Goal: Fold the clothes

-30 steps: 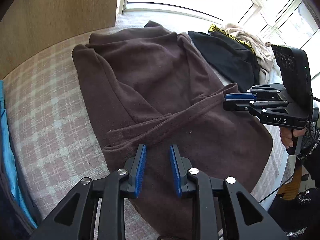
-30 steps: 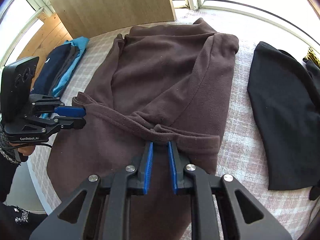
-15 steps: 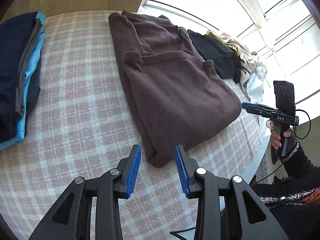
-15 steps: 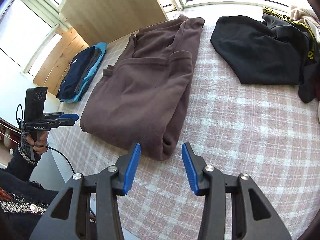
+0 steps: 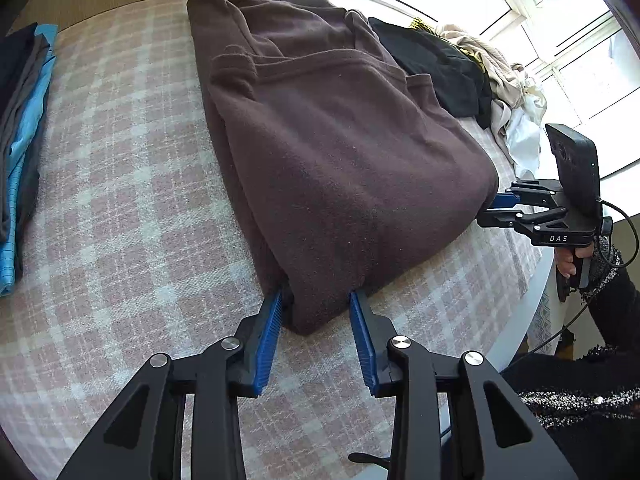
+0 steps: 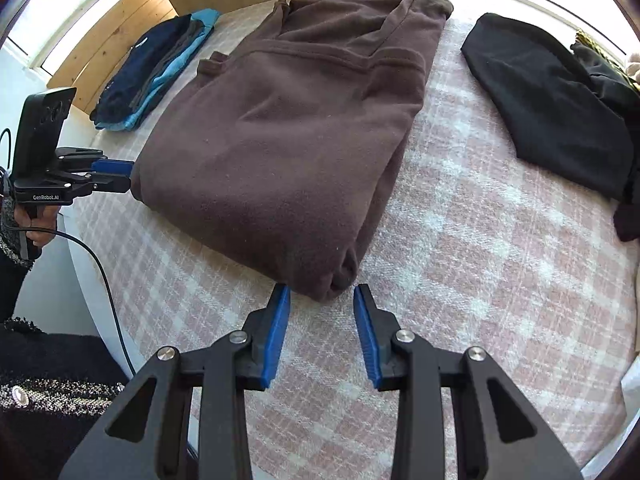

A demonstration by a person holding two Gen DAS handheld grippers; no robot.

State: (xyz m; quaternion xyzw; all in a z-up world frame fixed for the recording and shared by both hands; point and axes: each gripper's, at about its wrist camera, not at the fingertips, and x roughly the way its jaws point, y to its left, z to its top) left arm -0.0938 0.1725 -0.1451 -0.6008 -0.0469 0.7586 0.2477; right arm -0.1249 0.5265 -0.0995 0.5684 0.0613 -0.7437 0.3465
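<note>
Left gripper low at the near left corner of the brown garment, jaws closing, corner of the fold between the blue pads but not yet pinched. Right gripper at the near right corner, jaws also closing; corner sits just at the fingertips, partly between them, pads not yet pressing. Nothing held by either.

Brown garment flat on the checked bedcover, folded into a long rectangle running from the near edge toward the window. Sleeves or flaps tucked in, 1 seam line crossing the upper part, small tab sticking out on the left side. Near edge doubled over, thick.

Progress, judged from the lay of things:
- Done: 1 stack of folded clothes, dark blue, grey and light blue, at the far left of the bed beside the wooden panel.
- In hand: brown garment partly folded; both near corners lined up for a grab, likely for 1 more fold away from the person to halve the length.
- Left: black garment spread loose to the right, and beyond it a heap of unfolded clothes, beige, white, a yellow-black piece.

Containers: none visible. No basket, box or drawer in either view; all clothes lie straight on the bedcover.
</note>
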